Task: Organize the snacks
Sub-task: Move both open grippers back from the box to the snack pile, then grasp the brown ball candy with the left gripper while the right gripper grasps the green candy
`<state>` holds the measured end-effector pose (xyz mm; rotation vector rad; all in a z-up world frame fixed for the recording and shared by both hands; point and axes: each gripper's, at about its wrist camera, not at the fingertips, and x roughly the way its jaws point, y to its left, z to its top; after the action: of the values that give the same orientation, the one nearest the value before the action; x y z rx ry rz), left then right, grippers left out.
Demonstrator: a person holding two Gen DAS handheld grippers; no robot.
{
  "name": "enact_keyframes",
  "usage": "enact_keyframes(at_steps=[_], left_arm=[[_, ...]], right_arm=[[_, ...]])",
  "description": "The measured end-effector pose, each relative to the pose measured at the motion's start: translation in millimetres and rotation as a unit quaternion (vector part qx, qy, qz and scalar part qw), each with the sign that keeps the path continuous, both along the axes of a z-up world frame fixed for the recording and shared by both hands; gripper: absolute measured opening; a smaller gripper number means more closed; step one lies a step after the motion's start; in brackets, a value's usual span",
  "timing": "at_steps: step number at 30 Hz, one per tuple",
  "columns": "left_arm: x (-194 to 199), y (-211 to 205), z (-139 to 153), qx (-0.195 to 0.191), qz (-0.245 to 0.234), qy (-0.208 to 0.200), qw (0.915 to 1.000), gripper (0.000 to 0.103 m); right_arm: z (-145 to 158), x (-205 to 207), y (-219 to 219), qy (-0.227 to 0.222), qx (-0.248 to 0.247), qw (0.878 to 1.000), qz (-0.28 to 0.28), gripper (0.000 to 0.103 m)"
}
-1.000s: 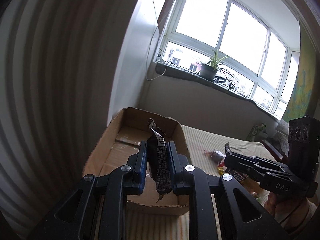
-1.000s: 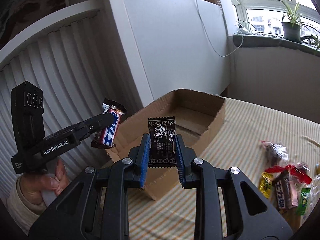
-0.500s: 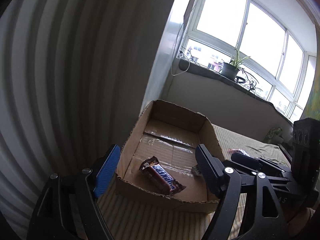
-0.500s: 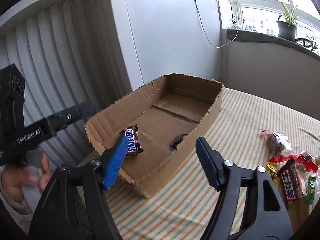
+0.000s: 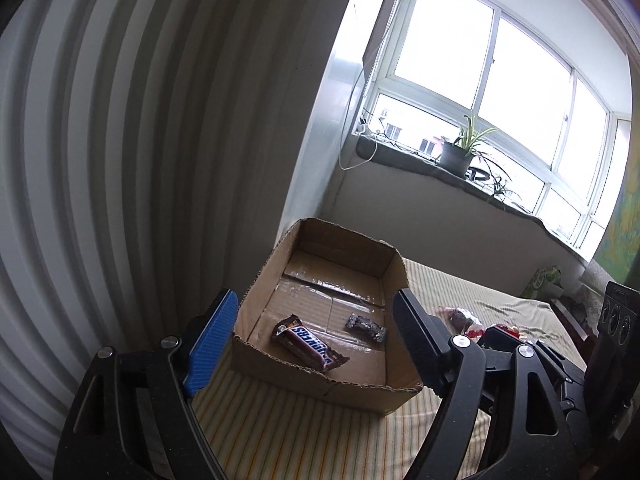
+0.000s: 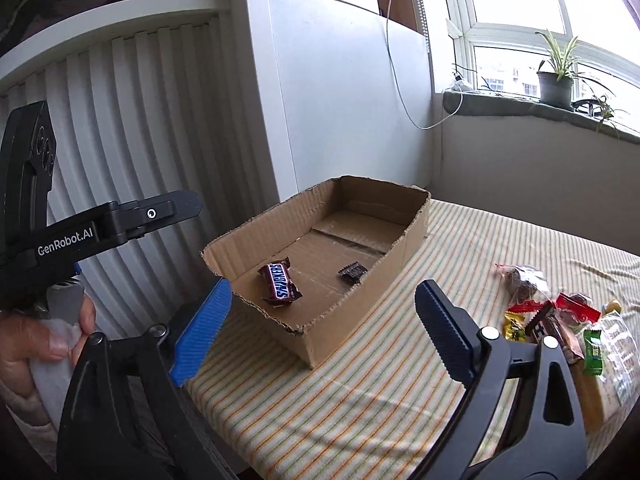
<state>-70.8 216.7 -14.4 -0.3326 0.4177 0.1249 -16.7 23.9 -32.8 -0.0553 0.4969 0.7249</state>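
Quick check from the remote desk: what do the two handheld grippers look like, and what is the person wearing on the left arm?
Both are black plastic frames with silver screws. The left gripper has one ribbed blue pad and one dark one; the right gripper likewise. In the right wrist view the left gripper's side reads "GenRobot.AI" in white, with a black camera block behind. The left hand shows a pale cream sleeve cuff.

Daylight pours in from the window (image 5: 480, 92), whose panes are blown out to white. The ribbed wall (image 5: 120, 160) sits dim in shadow. Both views bow strongly at the dark rounded corners; the focus is sharp, without motion blur.
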Motion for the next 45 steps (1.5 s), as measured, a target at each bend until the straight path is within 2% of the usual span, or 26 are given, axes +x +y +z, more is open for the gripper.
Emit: enact_keyframes(at_steps=[5,10,17,22,29,34,40,41,45], left_arm=[[7.6,-29.4,4.3,0.016,-0.023,0.012,0.9995,0.080],[21.3,-79.6,5.2,0.036,-0.077,0.024,0.9961,0.080],[41.1,-159.1,-2.0,0.056,-0.164,0.048,0.9837,0.080],[46.7,-199.7,-4.1,0.066,-0.214,0.054,0.9730,0.080],[44.8,-221.4,-3.0,0.076,-0.234,0.058,0.9676,0.080],[46.3,-231.2,-12.4,0.077,-0.245,0.065,0.9641,0.080],[50.3,-238.5,-55.7,0.062,-0.260,0.098,0.9587,0.080],[50.6,-238.9,-65.1,0.060,-0.262,0.107,0.9572,0.080],[50.5,-239.5,-98.5,0.052,-0.266,0.146,0.9514,0.080]], right_arm=[[-6.2,-9.6,-42.4,-0.006,-0.008,0.999,-0.038,0.096],[-12.0,-13.9,-105.9,-0.005,-0.001,0.995,-0.098,0.096],[-24.8,-22.2,-205.9,0.003,-0.005,0.979,-0.204,0.096],[-29.5,-27.3,-246.2,0.006,-0.016,0.968,-0.249,0.096],[-33.4,-27.7,-254.2,0.010,-0.019,0.967,-0.255,0.096],[-55.8,-29.0,-237.2,0.026,-0.051,0.970,-0.237,0.096],[-94.6,-32.9,-218.2,0.054,-0.097,0.969,-0.220,0.096],[-96.4,-36.2,-217.7,0.042,-0.096,0.970,-0.221,0.096],[-97.5,-34.1,-217.4,0.042,-0.095,0.970,-0.221,0.100]])
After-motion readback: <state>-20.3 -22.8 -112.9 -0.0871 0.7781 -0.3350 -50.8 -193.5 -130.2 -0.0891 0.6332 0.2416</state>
